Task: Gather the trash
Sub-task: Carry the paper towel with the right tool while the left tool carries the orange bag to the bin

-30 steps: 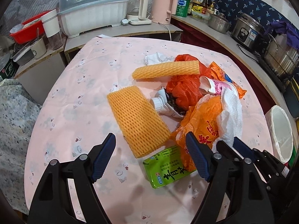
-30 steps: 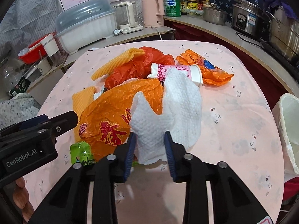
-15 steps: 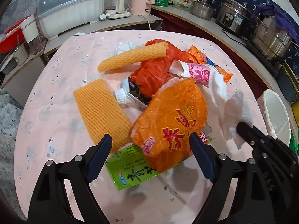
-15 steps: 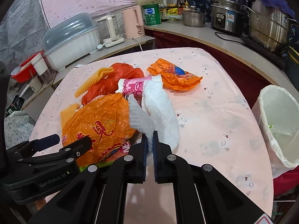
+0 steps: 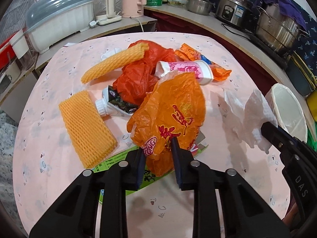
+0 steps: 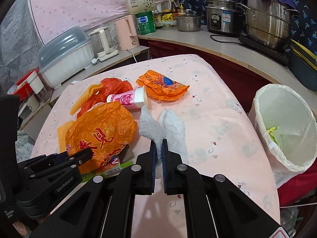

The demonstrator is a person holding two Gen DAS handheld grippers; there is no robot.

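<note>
L gripper point(image 5: 158, 148) jaws have just been closing, now pinched on near edge of orange bag point(image 5: 170, 115), which lies on pink table point(image 5: 49, 148). R gripper point(image 6: 158, 150) clamped tight on white paper towel point(image 6: 166, 127), lifted, w/ lined bin point(image 6: 285, 127) to its right.

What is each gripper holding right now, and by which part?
Right gripper: white paper towel, by its near edge. Left gripper: orange plastic bag, by its near bottom edge.

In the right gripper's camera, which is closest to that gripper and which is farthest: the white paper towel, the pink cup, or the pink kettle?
1. White paper towel: pinched in the right gripper.
2. Pink cup: lying mid-table, beyond the towel.
3. Pink kettle: on the counter behind the table.
</note>
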